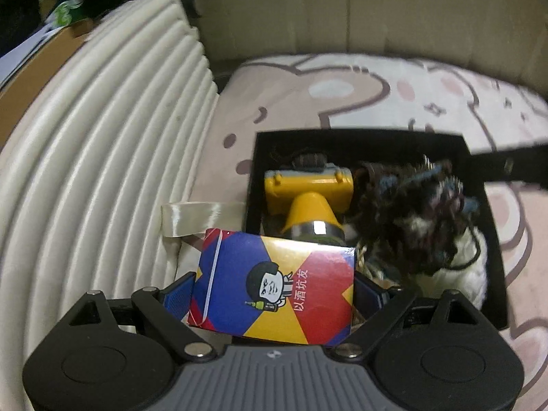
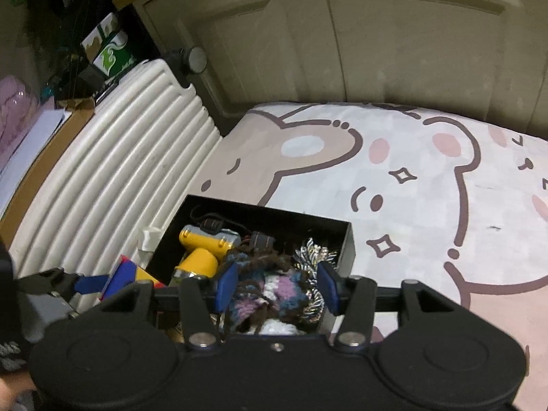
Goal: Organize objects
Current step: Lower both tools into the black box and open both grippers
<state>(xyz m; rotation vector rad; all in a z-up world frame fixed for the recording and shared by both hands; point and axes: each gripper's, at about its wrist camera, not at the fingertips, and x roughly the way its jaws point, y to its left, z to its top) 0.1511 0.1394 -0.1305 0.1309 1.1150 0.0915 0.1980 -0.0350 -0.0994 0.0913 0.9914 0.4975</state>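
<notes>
1. On the bed, a black box (image 1: 255,171) sits on the cartoon bedsheet (image 1: 376,96), beside the ribbed cream headboard (image 1: 102,130).
2. Left gripper (image 1: 272,287) is clamped wide across a card box (image 1: 274,284), both pads on its sides, at the box's near-left corner.
3. Right gripper (image 2: 276,284) has its pads apart, straddling the yarn (image 2: 260,291) inside the box; no squeeze visible, so reads as parted, not gripping.
4. Step in hand, my read: drop the card box in. Free space is tight. A yellow toy (image 1: 308,198) fills the left side, yarn the right. Tilt it flat or on edge along the left wall, and clear the rim before release.
5. Materials: card box is glossy printed cardboard, rigid, flat faces. Toy is hard smooth plastic. Yarn is fuzzy and compressible. A clear tape strip (image 1: 191,219) lies just outside the box.
</notes>
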